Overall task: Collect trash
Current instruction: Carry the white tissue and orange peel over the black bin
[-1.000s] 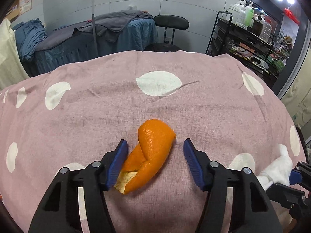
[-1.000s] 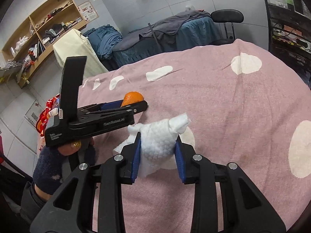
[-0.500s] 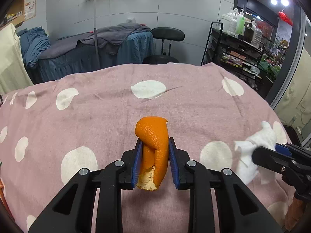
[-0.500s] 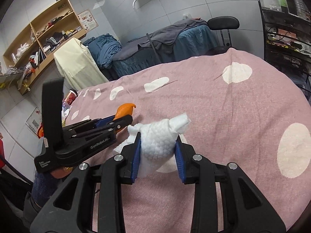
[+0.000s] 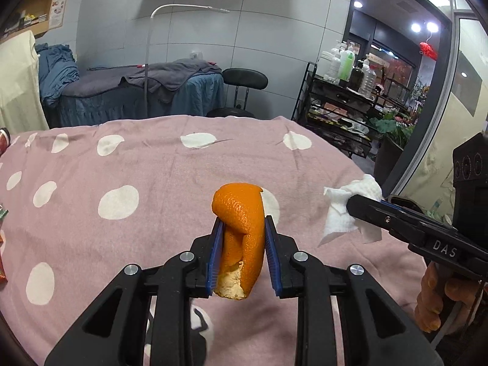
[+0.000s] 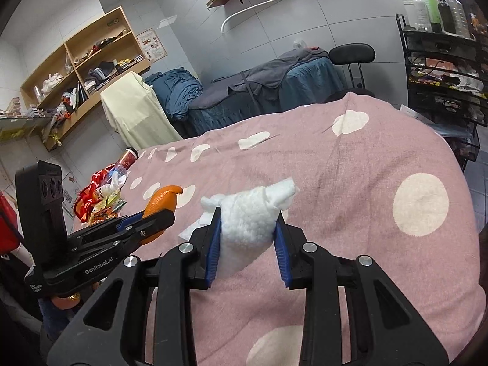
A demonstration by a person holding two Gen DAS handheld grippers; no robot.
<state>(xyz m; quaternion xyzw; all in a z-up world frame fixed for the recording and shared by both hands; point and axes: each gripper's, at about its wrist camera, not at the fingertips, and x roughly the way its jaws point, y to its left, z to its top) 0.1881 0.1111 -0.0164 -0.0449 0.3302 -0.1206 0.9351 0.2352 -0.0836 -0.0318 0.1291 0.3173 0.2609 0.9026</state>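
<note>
Two pieces of trash are picked up: the left gripper (image 5: pixel 241 228) is clamped on the orange peel (image 5: pixel 241 231), the right gripper (image 6: pixel 247 228) is closed on the crumpled tissue (image 6: pixel 250 216), both held above the pink dotted bedspread (image 6: pixel 366 183); dropping them off remains, probably at the litter pile (image 6: pixel 103 195) by the bed's edge; massage bed (image 6: pixel 259 91), shelves and trolley stand behind

Blanket (image 6: pixel 366 189) open ahead — litter pile (image 6: pixel 100 195) left
</note>
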